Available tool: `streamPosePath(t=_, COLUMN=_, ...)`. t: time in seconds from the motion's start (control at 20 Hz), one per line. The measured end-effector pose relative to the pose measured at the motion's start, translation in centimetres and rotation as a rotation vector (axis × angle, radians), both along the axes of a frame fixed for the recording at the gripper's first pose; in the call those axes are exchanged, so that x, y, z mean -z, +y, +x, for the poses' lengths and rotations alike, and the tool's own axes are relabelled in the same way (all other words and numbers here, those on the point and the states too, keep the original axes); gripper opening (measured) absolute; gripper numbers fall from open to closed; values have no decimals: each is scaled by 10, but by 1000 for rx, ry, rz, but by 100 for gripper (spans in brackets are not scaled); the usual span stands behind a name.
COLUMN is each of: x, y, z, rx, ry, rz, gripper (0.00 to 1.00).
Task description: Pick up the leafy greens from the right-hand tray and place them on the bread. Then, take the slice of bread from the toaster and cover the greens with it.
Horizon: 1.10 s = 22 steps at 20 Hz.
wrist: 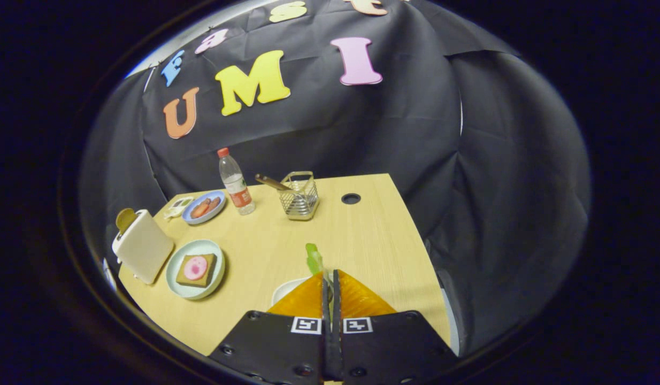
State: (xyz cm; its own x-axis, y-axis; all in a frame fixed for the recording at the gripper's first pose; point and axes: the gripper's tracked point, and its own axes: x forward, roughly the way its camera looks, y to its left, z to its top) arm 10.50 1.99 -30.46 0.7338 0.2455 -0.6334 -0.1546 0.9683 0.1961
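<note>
I have the gripper (330,274) pinching the leafy greens (313,259) above their white tray (287,289), ready for the bread (197,269)

A green leafy piece (313,259) sticks up from between the closed fingertips of the hand-held gripper (330,274), above a white tray (287,290). A brown bread slice (196,269) with a pink round topping lies flat on a pale blue plate (176,260). Another slice (126,218) stands in the white toaster (144,246).

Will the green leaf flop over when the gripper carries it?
Probably a little. The leafy greens look thin and light, sticking up past the nearly closed gripper, so the free end may bend or wobble. Pinched this narrowly, it might also slip out.
</note>
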Motion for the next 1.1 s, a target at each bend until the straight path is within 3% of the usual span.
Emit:
streamPosePath(t=0.3, x=-54, y=46, z=-13, rx=-22, ry=-36, rz=22, gripper=0)
streamPosePath(t=0.6, x=-97, y=156, z=-30, rx=-115, ry=-52, rz=67, gripper=0)
streamPosePath(t=1.1, x=-71, y=360, z=-53, rx=-271, ry=39, rz=161, gripper=0)
